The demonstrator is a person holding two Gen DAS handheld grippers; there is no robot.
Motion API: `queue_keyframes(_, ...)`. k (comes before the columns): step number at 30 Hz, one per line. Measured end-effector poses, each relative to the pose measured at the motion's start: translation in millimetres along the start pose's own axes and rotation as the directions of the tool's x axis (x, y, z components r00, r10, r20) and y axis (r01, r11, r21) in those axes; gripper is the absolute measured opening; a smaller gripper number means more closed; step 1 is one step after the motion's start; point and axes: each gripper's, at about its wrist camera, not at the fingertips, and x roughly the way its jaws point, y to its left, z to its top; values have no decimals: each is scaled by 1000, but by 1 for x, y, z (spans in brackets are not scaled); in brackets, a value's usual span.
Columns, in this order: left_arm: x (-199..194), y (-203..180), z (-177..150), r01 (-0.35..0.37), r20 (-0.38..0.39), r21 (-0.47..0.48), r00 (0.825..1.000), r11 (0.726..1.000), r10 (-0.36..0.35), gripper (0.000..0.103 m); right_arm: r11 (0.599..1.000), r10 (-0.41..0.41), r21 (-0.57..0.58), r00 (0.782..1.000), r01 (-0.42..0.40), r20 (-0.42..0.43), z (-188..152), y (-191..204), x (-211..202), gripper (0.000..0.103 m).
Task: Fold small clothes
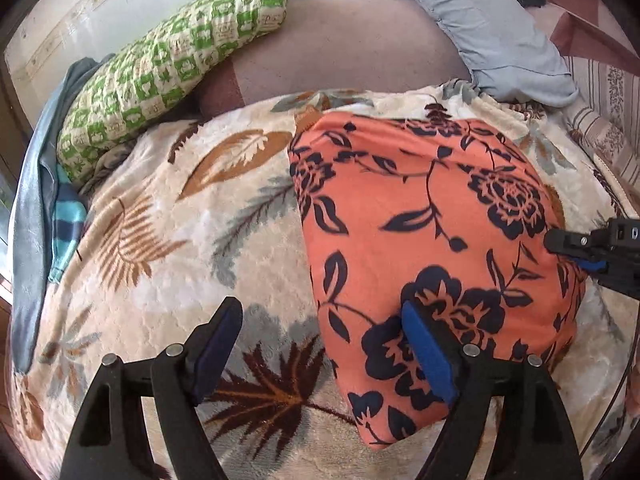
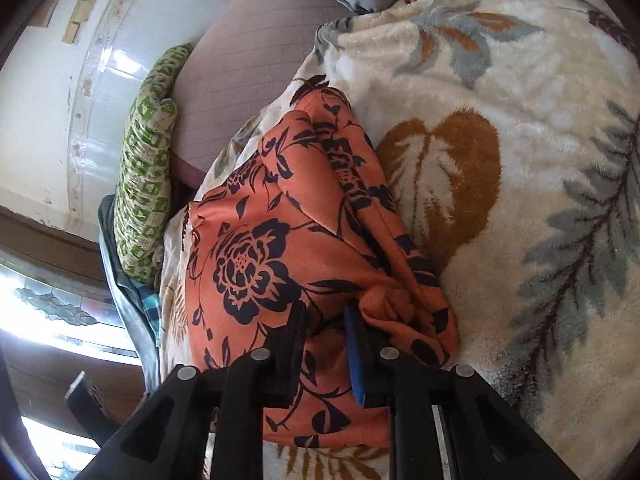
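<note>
1. Orange knit garment with a navy flower print [image 1: 432, 240]: it lies folded in a rough rectangle on the cream plush blanket with brown and grey leaf pattern [image 1: 168, 248], which covers the bed. In my left wrist view its left edge runs straight and its near corner points toward me. In my right wrist view the right side is bunched into thick rolls [image 2: 360, 184].
2. My left tongs [image 1: 320, 344]: apart, wide. The left pad stands over bare blanket, the blue right pad [image 1: 428, 356] over the garment's near part. Nothing is clamped between them.
3. My right tongs [image 2: 324, 344]: narrow gap, with the garment's near edge running between the pads. A bunched fold lies just beside the blue pad [image 2: 356, 352]. I cannot tell whether the pads press the cloth.
4. Green and cream checked quilted pillow [image 1: 160, 80]: at the blanket's far left edge, well apart from the garment.
5. Pale grey-blue pillow [image 1: 500, 40]: at the far right, beyond the blanket's edge.
6. Open room: a broad stretch of bare blanket left of the garment, and another to its right in my right wrist view [image 2: 520, 160].
</note>
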Motion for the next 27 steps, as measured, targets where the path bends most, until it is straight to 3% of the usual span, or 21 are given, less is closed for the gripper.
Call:
queue_keyframes(3, -7, -2, 33, -4, 56, 27, 998, 1000, 2, 83, 999, 28, 31, 1000, -28, -1, 3, -2, -4, 21)
queue_keyframes(7, 25, -10, 88, -39, 46, 59, 998, 997, 37, 83, 984, 138, 102, 989, -143, 49, 7, -12, -19, 21)
queue_keyframes(10, 76, -24, 118, -18, -71, 96, 997, 995, 25, 83, 986, 144, 66, 983, -153, 117, 11, -7, -31, 24)
queue_keyframes(13, 139, -29, 132, 10, -252, 58, 968, 998, 5, 85, 984, 167, 42, 975, -175, 145, 13, -2, -34, 24)
queue_keyframes(15, 150, -20, 137, 1, -241, -29, 971, 1000, -8, 94, 985, 169, 21, 974, -174, 154, 15, 3, -34, 24)
queue_keyframes(17, 146, -13, 137, 17, -230, -87, 972, 996, -37, 95, 988, 154, -20, 974, -152, 168, 15, 7, -39, 24)
queue_keyframes(23, 77, -7, 106, 80, -93, -60, 992, 995, -86, 94, 975, 205, -125, 960, -183, 191, 8, 24, -45, 25)
queue_keyframes(25, 53, -9, 82, 44, -71, -15, 996, 999, -45, 94, 977, 180, -148, 969, -156, 170, 4, 32, -39, 25)
queue_keyframes(27, 38, -13, 52, -2, -44, 42, 999, 999, 4, 95, 988, 105, -124, 987, -89, 123, 2, 30, -24, 25)
